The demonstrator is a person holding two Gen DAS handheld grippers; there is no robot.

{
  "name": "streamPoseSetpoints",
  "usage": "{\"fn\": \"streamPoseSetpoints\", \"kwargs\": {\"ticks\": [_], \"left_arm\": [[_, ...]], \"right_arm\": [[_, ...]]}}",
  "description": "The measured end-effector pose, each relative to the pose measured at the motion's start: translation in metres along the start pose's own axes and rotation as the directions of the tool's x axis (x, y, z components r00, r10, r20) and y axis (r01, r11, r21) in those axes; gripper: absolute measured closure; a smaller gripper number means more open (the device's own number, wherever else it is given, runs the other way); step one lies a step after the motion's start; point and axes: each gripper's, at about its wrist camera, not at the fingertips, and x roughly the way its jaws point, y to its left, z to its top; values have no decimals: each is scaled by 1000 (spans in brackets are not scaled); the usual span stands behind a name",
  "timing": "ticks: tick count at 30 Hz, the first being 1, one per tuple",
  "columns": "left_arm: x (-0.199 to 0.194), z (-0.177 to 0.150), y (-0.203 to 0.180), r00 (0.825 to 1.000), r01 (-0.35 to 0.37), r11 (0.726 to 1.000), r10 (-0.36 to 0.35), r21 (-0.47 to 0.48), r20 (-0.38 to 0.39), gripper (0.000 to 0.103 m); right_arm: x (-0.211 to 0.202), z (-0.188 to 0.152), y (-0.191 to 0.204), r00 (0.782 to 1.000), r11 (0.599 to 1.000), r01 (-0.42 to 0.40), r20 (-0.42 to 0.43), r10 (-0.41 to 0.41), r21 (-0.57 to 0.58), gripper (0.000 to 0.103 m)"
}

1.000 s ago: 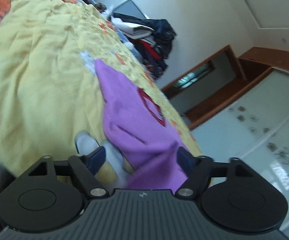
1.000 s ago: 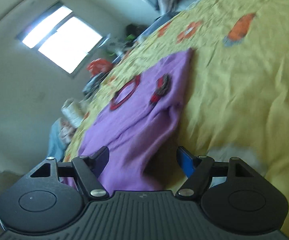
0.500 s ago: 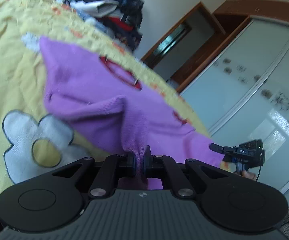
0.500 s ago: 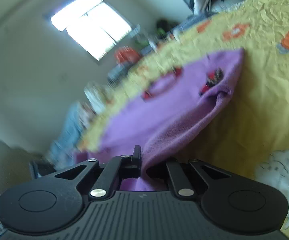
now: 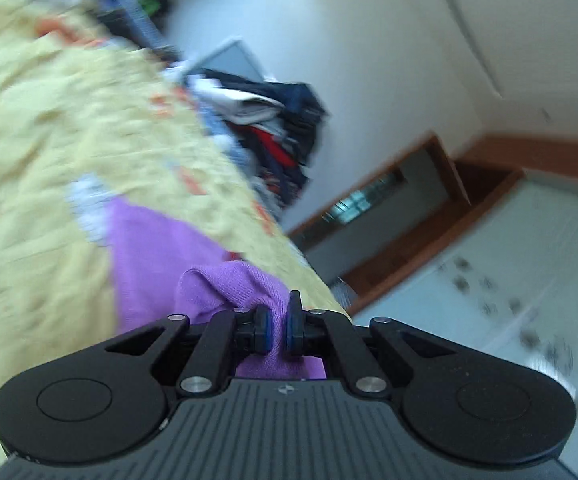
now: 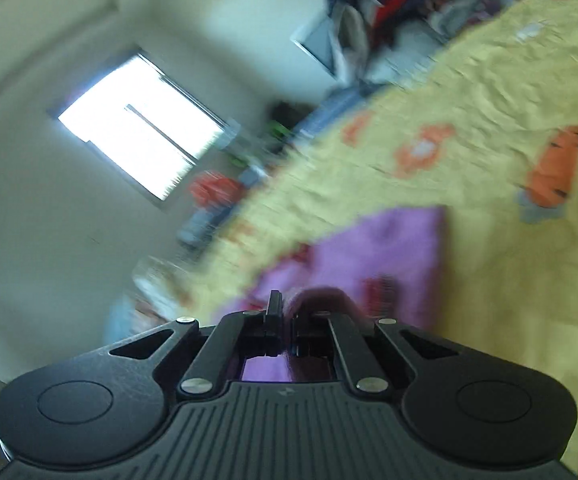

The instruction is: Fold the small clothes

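A bed under a yellow sheet with orange and white prints fills both wrist views and carries the task's thing, a small purple top with red motifs, lying partly flat on the sheet. A heap of dark and red clothes stands beyond the far edge of the bed, with a bright window on one wall and a wooden door frame on another. The left claw is closed to a narrow slit, with a bunched fold of the top pinched between its blue pads; the right claw is likewise nearly closed on a raised ridge of the same purple cloth. From each claw the flat part of the top lies ahead and below, so the gripped edge is lifted off the sheet and the coming move probably turns on carrying that edge forward over the flat part. Both claws appear equally engaged. Motion blur softens both views, the red motifs cannot be read, the gripped edge is hidden behind the claw bodies, and the outline of the top is cut off.
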Motion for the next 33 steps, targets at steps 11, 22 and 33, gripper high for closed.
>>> {"fn": "streamPoseSetpoints", "kwargs": {"ticks": [11,22,33], "left_arm": [[-64,-54,16,992,-59,997,64,45,-112,20],[-65,-74,13,985,-56,997,64,56,-159,20],[-77,-87,49,987,-57,989,35,-136,-157,103]], "right_arm": [[-46,-91,7,983,997,74,-170,-76,-16,14],[-25,-168,53,965,1000,-10,-262,7,-10,90],[-46,-166,47,987,996,-38,-155,50,83,98]]}}
